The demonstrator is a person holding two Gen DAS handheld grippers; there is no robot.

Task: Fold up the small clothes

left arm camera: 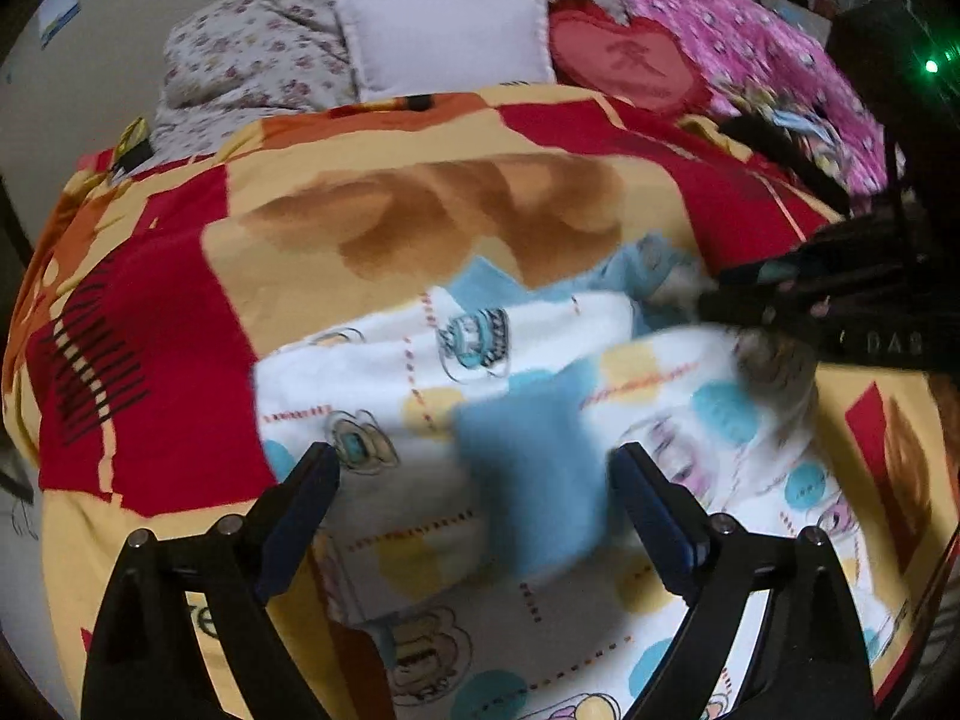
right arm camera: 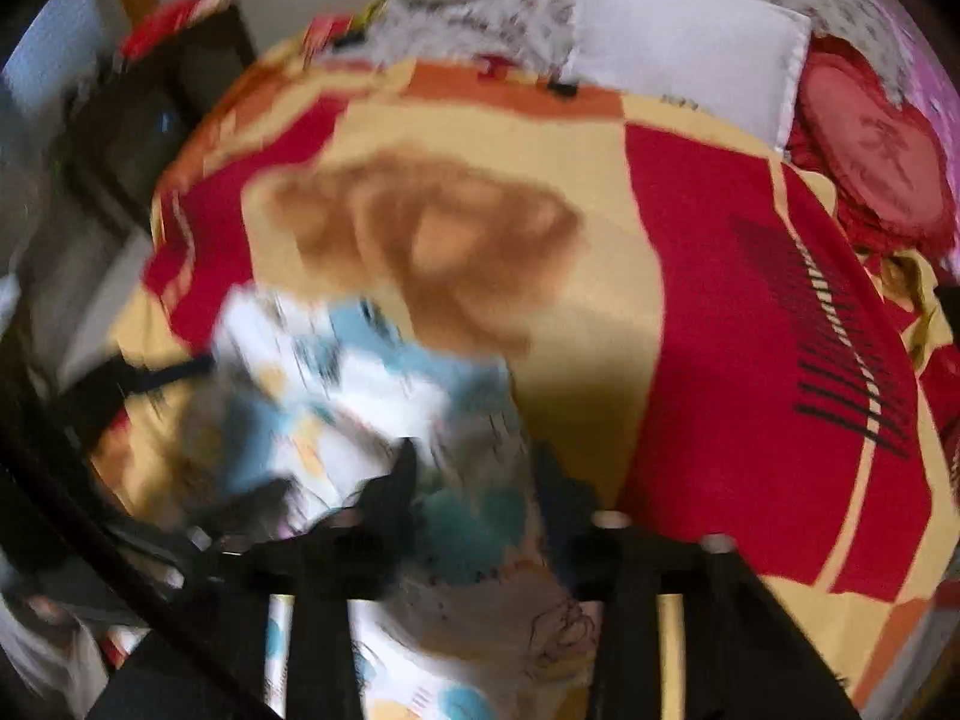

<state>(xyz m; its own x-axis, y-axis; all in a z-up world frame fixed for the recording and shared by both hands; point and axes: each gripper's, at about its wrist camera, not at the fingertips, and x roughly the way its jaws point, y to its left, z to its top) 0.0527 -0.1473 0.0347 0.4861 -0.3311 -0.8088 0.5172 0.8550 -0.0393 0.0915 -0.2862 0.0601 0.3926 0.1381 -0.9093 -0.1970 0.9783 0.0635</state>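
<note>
Garment [left arm camera: 540, 372], white with blue patches, lay on our bedspread [left arm camera: 180, 360] | left gripper [left arm camera: 474, 474] spread above it | right gripper [right arm camera: 474, 474] pinched its cloth

Left tool [left arm camera: 474, 480] wide open above white cartoon-print garment [left arm camera: 420, 372] on red-and-yellow bedspread [left arm camera: 180, 312].

Bed [left arm camera: 180, 324], covered by a red, yellow and orange patterned spread. Lying on it: small white garment [left arm camera: 420, 372] with blue and yellow cartoon print, near edge; white pillow [left arm camera: 447, 42], red heart cushion [left arm camera: 624, 60], floral quilt [left arm camera: 252, 48] and pink quilt [left arm camera: 750, 54] at the far end.
</note>
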